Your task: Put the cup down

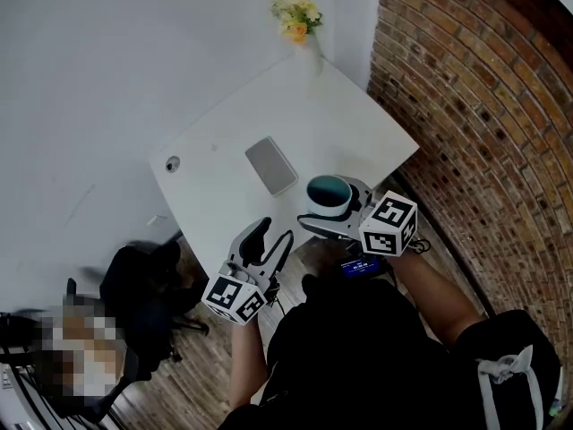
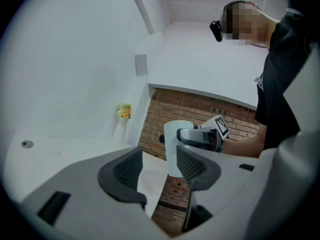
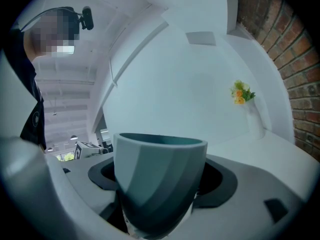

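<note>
A teal cup with pale and dark green bands stands upright between the jaws of my right gripper, which is shut on it over the near edge of the white table. The right gripper view shows the cup filling the space between the pads. Whether its base touches the table is hidden. My left gripper hovers open and empty at the table's near edge, to the left of the cup. The left gripper view shows the cup past that gripper's spread jaws.
A flat grey slab lies on the table beyond the cup. A vase of yellow flowers stands at the far corner. A brick wall runs along the right. A black chair stands at the left below the table.
</note>
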A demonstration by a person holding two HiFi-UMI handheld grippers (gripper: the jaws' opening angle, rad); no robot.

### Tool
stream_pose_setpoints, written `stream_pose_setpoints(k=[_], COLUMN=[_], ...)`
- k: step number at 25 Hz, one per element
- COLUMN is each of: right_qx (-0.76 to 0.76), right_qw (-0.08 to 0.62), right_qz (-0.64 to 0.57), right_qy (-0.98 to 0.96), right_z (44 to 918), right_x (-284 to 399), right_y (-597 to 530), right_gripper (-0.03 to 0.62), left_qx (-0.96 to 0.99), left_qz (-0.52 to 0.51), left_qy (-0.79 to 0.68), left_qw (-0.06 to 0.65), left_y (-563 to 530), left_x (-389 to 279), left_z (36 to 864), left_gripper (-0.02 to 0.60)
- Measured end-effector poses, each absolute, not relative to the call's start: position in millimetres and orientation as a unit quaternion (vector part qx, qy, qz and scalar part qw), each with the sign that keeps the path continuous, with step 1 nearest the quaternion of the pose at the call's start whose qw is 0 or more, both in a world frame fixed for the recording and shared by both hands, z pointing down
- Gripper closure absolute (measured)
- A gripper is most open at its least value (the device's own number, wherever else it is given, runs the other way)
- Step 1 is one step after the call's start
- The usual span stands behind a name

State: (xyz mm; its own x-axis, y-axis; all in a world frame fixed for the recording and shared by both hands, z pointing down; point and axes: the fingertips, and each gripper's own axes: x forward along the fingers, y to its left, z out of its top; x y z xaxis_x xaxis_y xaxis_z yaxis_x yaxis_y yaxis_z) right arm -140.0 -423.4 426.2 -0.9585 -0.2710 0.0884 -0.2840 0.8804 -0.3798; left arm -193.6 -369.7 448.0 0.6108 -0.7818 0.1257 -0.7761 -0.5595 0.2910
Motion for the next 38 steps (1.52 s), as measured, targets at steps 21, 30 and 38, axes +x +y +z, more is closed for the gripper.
stream_pose_setpoints(k=[21,30,38], right_qx=[0.135,0.152,0.167], right_qw=[0.061,0.093,0.126], right_qz=[0.242,0.263,0.158], right_qy=[-0.959,-0.948,-0.965], right_z=[501.3,560.4,588.6], right_x=[-183.5,-240.0,-285.8], right_y=[-493.3,-555.0,-585.7], right_gripper=[0.189,0.189,0.189], left_qx=[0.864,0.845,0.831], left_qz=[0.01,0.002,0.0], left_qy=[-0.47,-0.498,-0.513], left_qw=[0.181,0.196,0.213], left_y=[-379.2,-397.6,-397.3], left_x=[-217.2,-245.4,-260.3], left_z=[459.8,471.1,476.6], left_gripper=[0.362,0.361,0.36])
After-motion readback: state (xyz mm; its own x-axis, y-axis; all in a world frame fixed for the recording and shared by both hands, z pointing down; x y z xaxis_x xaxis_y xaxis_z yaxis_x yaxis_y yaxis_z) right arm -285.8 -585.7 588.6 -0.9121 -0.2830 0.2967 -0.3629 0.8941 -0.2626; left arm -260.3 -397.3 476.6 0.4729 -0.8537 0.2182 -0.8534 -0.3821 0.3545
